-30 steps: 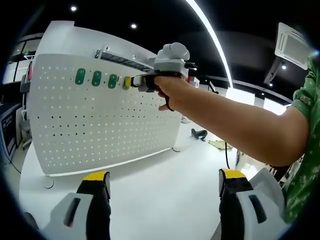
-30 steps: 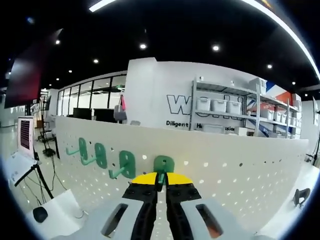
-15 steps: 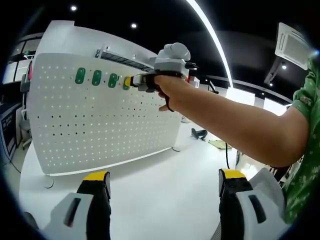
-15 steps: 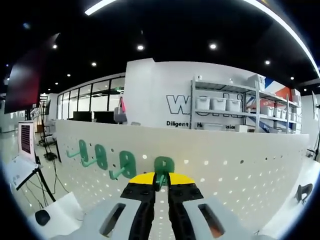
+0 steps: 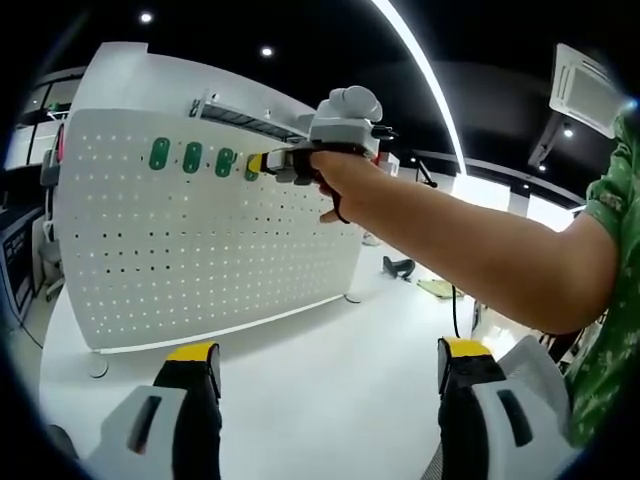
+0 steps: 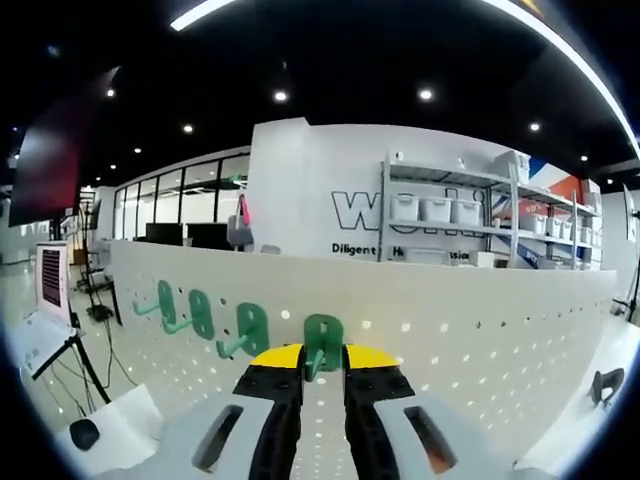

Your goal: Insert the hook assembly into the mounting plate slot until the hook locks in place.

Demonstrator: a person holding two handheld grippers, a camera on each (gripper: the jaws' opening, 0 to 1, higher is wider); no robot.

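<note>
Left gripper view: left gripper [image 5: 328,385] low in the foreground, yellow-tipped jaws spread wide, holding nothing, well apart from the board. Beyond it, right gripper [image 5: 258,163] up against the white pegboard [image 5: 200,250], held by a hand [image 5: 335,180], beside three green hooks [image 5: 191,157] already in a row near the top edge. Flat sheet, regular grid of small round holes, matte finish; smooth white table [image 5: 330,380] beneath.

Right gripper view: right gripper [image 6: 321,357] with jaws parted a little around the stem of a fourth green hook [image 6: 322,340], which sits against the board; whether the pads touch the stem, cannot tell. Hook of smooth moulded plastic, rounded backplate, short peg pointing outward, level with its three neighbours [image 6: 205,315].

Likely risks: backplate not fully seated, so dropping out once left alone; pulling away at a slant and dragging the peg sideways out of its holes; knocking the neighbouring hook.
</note>
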